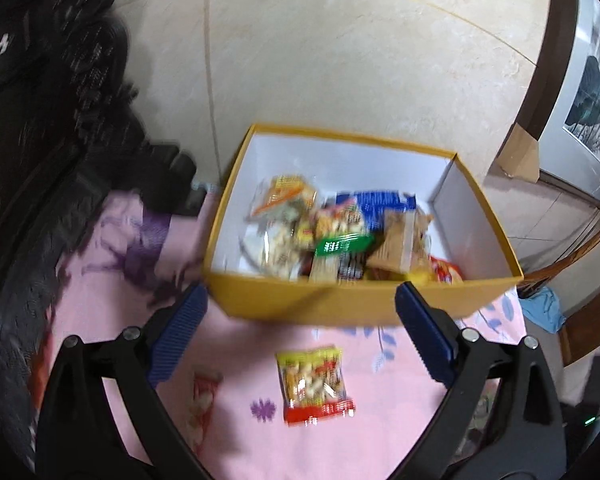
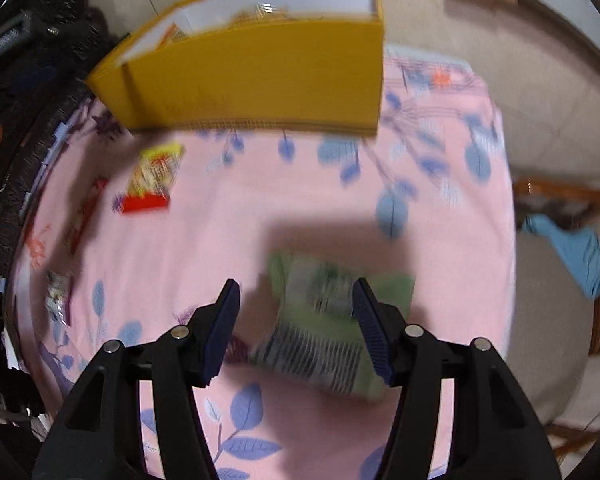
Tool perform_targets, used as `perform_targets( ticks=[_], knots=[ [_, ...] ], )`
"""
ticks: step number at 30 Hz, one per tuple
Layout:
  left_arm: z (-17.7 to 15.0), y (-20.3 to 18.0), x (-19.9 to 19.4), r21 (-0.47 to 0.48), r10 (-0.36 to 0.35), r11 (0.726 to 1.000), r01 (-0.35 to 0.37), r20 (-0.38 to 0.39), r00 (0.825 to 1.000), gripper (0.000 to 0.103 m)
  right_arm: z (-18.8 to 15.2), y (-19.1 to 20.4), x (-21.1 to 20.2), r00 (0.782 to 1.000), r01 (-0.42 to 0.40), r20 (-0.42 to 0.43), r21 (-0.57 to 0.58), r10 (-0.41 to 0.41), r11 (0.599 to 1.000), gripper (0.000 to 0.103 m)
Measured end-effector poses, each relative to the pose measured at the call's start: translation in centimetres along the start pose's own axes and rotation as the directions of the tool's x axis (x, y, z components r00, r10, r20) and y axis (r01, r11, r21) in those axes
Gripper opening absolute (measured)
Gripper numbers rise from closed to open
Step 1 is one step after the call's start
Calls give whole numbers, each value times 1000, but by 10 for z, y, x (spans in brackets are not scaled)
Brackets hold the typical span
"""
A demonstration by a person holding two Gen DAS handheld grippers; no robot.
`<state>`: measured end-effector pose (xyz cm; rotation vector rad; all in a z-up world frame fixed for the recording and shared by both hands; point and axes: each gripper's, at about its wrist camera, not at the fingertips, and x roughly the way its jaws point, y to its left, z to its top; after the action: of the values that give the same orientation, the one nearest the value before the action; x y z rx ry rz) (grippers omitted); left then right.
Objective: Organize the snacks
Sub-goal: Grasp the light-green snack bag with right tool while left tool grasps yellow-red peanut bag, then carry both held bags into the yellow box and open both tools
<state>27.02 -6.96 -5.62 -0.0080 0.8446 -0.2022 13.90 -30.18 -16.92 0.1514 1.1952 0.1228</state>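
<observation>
The right tool (image 2: 296, 320) is held open over the green packet (image 2: 332, 320) mid-tabletop, for grasping; the left tool (image 1: 300, 336), open, is empty near the yellow box (image 1: 340, 300).

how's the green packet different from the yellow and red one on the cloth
The green packet lies between the open right gripper fingers; the yellow and red packet lies apart, nearer the yellow box. The green packet looks larger in the right wrist view, though it's closer. Both rest on the pink cloth, outside the box.
</observation>
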Motion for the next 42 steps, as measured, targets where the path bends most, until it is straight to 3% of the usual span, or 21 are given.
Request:
perform_targets(
  ticks=[4, 11, 15, 18, 20, 23, 35, 39, 42],
  knots=[
    [-18, 12, -4, -29, 11, 1000, -11, -19, 1000, 97, -21, 3, 16, 999, 34, -7, 29, -34, 999, 59],
    [-36, 40, -1, -71, 53, 996, -57, -55, 997, 97, -30, 20, 23, 988, 154, 40, -80, -151, 985, 56],
    [-43, 45, 0, -76, 62, 995, -67, -63, 996, 97, -34, 18, 21, 985, 166, 57, -73, -162, 983, 52],
    [-50, 39, -1, -38, 60, 997, -61, -50, 997, 97, -32, 17, 18, 985, 164, 61, -62, -160, 985, 37],
    [-58, 32, 1, 4, 57, 998, -56, -45, 997, 97, -31, 22, 14, 981, 185, 68, -81, -180, 979, 17],
    [-71, 22, 6, 45, 41, 998, -39, -54, 998, 97, -31, 20, 11, 980, 191, 67, -64, -187, 980, 12],
    [-105, -25, 65, 126, 1, 992, 15, -121, 993, 95, -34, 22, 7, 979, 191, 83, -36, -187, 981, 6],
    [-109, -32, 91, 119, -4, 993, 25, -174, 985, 76, -34, 18, 7, 982, 170, 81, -4, -170, 985, 7],
    [-113, -32, 102, 112, 19, 994, 2, -187, 982, 75, -34, 18, 7, 983, 165, 79, 1, -164, 986, 7]
  ],
)
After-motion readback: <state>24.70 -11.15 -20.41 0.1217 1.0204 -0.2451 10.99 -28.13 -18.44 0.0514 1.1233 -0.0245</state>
